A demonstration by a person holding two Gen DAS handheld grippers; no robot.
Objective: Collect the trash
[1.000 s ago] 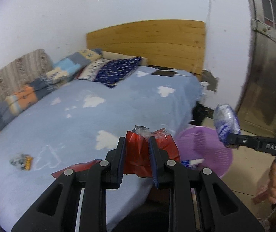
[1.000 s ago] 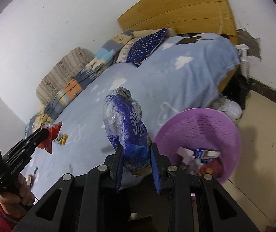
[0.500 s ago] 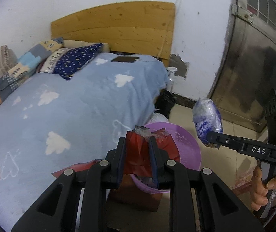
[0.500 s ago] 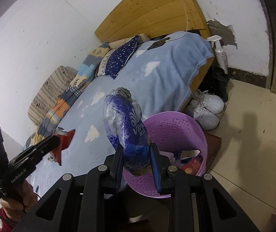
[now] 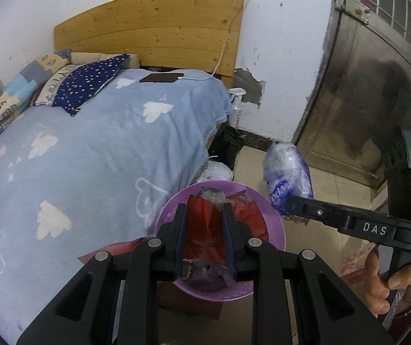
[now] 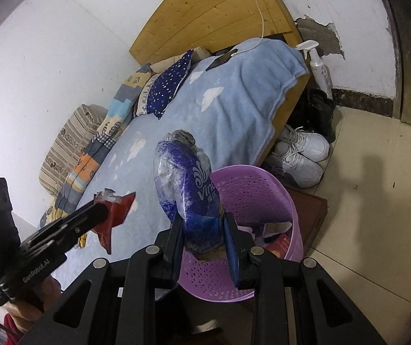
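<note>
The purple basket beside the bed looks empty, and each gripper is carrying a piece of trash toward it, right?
Not quite: the purple basket is not empty. The right wrist view shows wrappers and paper scraps already lying at its bottom. The rest holds: the left gripper grips a red wrapper, and the right gripper grips a blue and clear plastic bag, both near the basket.
</note>
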